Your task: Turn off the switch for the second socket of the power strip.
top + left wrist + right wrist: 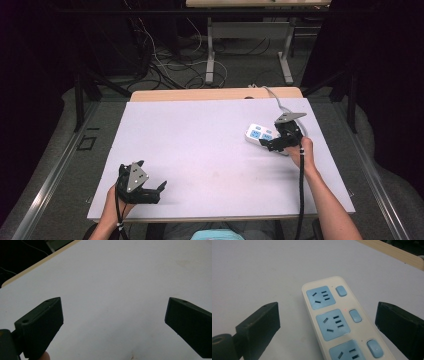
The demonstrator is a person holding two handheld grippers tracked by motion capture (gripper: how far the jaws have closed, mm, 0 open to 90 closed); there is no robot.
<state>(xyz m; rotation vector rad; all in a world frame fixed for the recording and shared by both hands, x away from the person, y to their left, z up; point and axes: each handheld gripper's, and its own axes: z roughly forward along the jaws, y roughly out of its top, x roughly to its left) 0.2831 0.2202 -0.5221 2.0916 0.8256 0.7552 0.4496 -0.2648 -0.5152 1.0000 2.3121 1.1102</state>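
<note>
A white power strip [259, 134] with blue sockets lies at the right of the white table top [200, 150]. Its sockets and blue switches [355, 315] run between my right gripper's jaws in the right gripper view. A tiny red light glows beside the middle switch. My right gripper [272, 145] hovers over the near end of the power strip [337, 322], open, one jaw on each side of it. My left gripper [159, 189] rests near the table's front left edge, open, with bare table [112, 302] between its jaws.
The strip's grey cable [277, 100] runs off over the table's far edge. A wooden edge [215, 94] borders the far side of the table. Beyond it stand a desk's legs [210, 55] and a tangle of cables [170, 65] on the floor.
</note>
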